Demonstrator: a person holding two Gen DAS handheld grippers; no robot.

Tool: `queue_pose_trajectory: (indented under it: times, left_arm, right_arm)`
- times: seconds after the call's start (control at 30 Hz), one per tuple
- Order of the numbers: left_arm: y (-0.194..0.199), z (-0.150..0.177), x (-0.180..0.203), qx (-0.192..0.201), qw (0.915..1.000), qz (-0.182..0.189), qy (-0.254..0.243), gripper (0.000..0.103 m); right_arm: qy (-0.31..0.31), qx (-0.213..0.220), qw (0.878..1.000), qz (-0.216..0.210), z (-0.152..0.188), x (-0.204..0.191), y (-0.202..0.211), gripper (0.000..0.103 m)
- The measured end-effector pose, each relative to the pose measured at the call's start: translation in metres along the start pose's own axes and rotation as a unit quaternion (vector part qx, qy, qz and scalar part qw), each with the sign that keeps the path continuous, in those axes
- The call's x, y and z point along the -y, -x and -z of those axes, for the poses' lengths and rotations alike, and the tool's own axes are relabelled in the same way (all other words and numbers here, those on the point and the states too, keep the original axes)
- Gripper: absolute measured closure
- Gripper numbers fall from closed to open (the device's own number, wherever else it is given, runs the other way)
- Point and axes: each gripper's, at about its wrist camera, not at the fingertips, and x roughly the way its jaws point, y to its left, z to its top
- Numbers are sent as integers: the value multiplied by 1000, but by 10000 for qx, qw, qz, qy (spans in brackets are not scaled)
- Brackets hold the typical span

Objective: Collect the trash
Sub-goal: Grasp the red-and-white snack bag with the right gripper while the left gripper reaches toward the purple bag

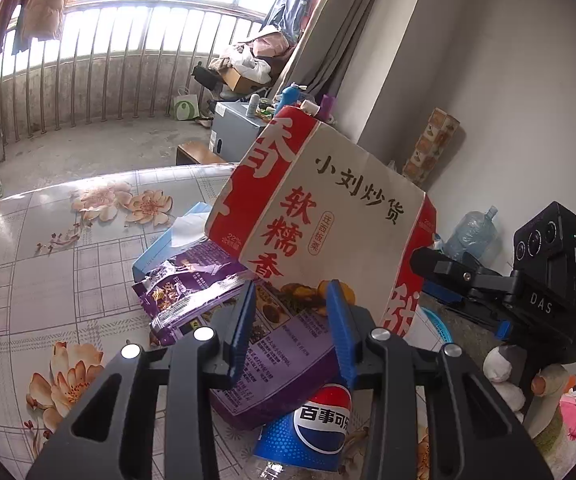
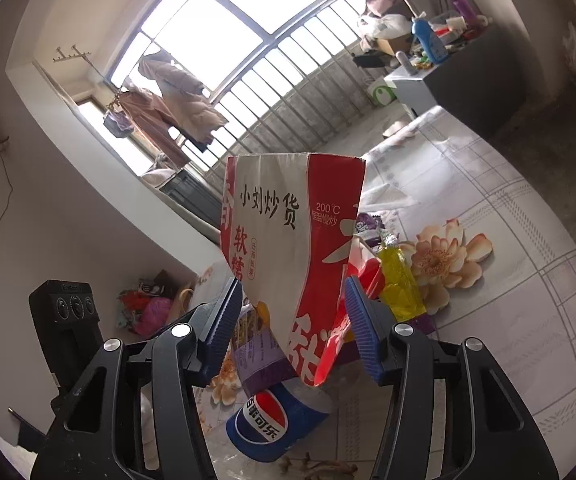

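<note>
On the flowery worktop [image 1: 68, 240] lies a heap of trash. The left view shows 1 blue tissue box [image 1: 168, 240] and 1 crinkled purple wrapper [image 1: 192, 284]; the right view hides the box. Only the right view shows 1 yellow packet [image 2: 399, 280]. Both show 1 red and white paper bag [image 1: 327, 208], 1 purple pouch [image 1: 284, 360] and 1 Pepsi bottle [image 1: 311, 428]. The left gripper [image 1: 291, 292] is spread around the purple pouch. The right gripper [image 2: 293, 296] is spread around the paper bag's bottom; I cannot tell if either pinches.
</note>
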Motion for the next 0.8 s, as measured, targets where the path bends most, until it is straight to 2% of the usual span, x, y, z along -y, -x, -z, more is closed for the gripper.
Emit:
queue_pose_trajectory:
  times: [0.13, 0.2, 0.3, 0.6, 0.73, 0.8]
  left_arm:
    - [-6, 1, 3, -78, 10000, 17, -12, 70]
    - [-7, 1, 3, -98, 10000, 3, -14, 70]
    - [-7, 3, 3, -111, 9999, -40, -12, 70]
    - [30, 16, -14, 112, 9993, -309, 198, 70]
    - [41, 29, -35, 0, 9979, -423, 485, 70]
    - [39, 36, -48, -156, 9967, -286, 744, 70]
  right_arm:
    - [34, -103, 9999, -59, 2, 0, -5, 74]
    - [11, -174, 9998, -98, 2, 1, -8, 88]
    - [-35, -223, 9995, -226, 2, 1, -8, 98]
    - [-52, -242, 9986, -461, 3, 4, -6, 102]
    - [-111, -281, 9985, -460, 2, 7, -8, 102]
    - [-157, -283, 9984, -455, 3, 9, -9, 102]
